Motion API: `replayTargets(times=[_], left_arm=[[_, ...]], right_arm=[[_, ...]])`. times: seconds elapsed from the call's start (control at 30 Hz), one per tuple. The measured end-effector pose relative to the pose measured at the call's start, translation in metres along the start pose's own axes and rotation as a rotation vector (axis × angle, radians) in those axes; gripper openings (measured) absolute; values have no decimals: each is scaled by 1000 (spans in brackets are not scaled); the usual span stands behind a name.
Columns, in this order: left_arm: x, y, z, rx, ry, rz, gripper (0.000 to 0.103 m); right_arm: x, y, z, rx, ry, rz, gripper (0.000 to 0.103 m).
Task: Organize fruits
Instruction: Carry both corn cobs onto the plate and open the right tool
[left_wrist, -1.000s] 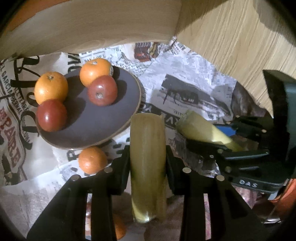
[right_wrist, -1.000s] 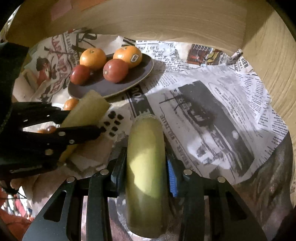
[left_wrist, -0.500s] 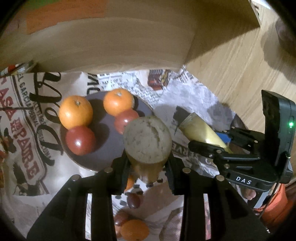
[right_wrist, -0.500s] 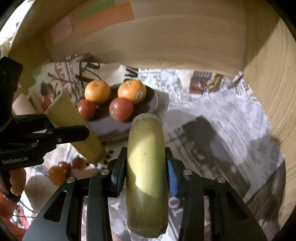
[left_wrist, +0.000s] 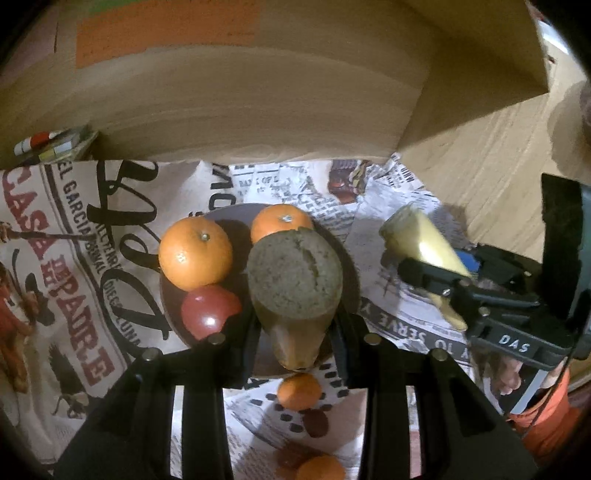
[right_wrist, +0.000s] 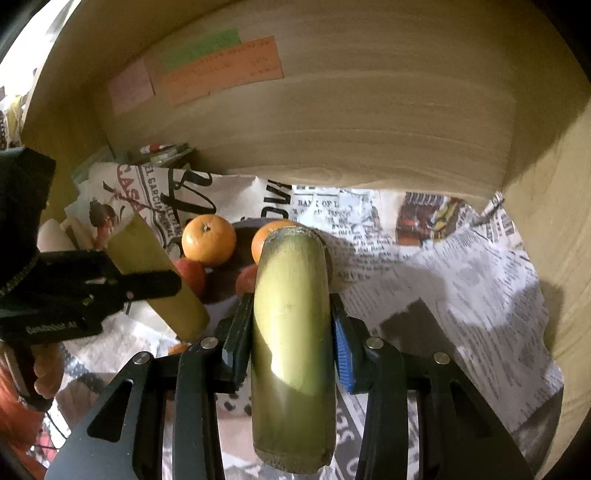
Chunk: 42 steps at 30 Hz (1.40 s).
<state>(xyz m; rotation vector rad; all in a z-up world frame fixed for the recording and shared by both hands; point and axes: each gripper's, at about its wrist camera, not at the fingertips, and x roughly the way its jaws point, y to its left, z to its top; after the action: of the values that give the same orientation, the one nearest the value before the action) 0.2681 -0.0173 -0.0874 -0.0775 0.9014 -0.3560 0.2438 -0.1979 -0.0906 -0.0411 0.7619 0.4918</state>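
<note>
Both grippers are carrying cargo here! The left gripper (left_wrist: 295, 332) is clamping its jaws on a cut yellow-green stalk piece (left_wrist: 294, 275), cut end pointing at the camera, hovering right over the dark plate (left_wrist: 351, 266). At 3 o'clock in the left wrist view, the right gripper (left_wrist: 448, 291) is squeezing a second stalk piece (left_wrist: 421, 243), held above the newspaper (left_wrist: 391, 325).

The danger, I'd say: the plate is looking crowded. Two oranges (left_wrist: 195, 252) are sitting at 10 and 12 o'clock on it, a red fruit (left_wrist: 208, 310) at 8 o'clock, so a stalk lowered there could be nudging round fruit off the rim. The two grippers are also working close together, so a clash is possible.

Loose small fruits, among them an orange one (left_wrist: 299, 390), are lying at 6 o'clock below the plate, and a wooden wall (right_wrist: 369, 122) is closing off 12 o'clock.
</note>
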Motion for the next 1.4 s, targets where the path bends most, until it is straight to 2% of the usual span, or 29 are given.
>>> replayTargets(times=[0.3, 0.47, 0.7, 0.9, 1.23, 1.4], left_arm=[[30, 17, 15, -18, 38, 20, 34], [40, 17, 25, -9, 32, 34, 34], [52, 20, 35, -17, 30, 45, 35], [57, 20, 29, -10, 44, 56, 36], [46, 27, 16, -35, 34, 43, 36], [34, 30, 12, -42, 11, 68, 36]], right_arm=[[22, 2, 18, -6, 9, 11, 35], [40, 0, 30, 9, 28, 4, 35], [60, -7, 37, 51, 59, -3, 35], [74, -14, 37, 120, 88, -12, 35], [91, -14, 30, 133, 153, -71, 35], [84, -13, 29, 118, 166, -60, 40]])
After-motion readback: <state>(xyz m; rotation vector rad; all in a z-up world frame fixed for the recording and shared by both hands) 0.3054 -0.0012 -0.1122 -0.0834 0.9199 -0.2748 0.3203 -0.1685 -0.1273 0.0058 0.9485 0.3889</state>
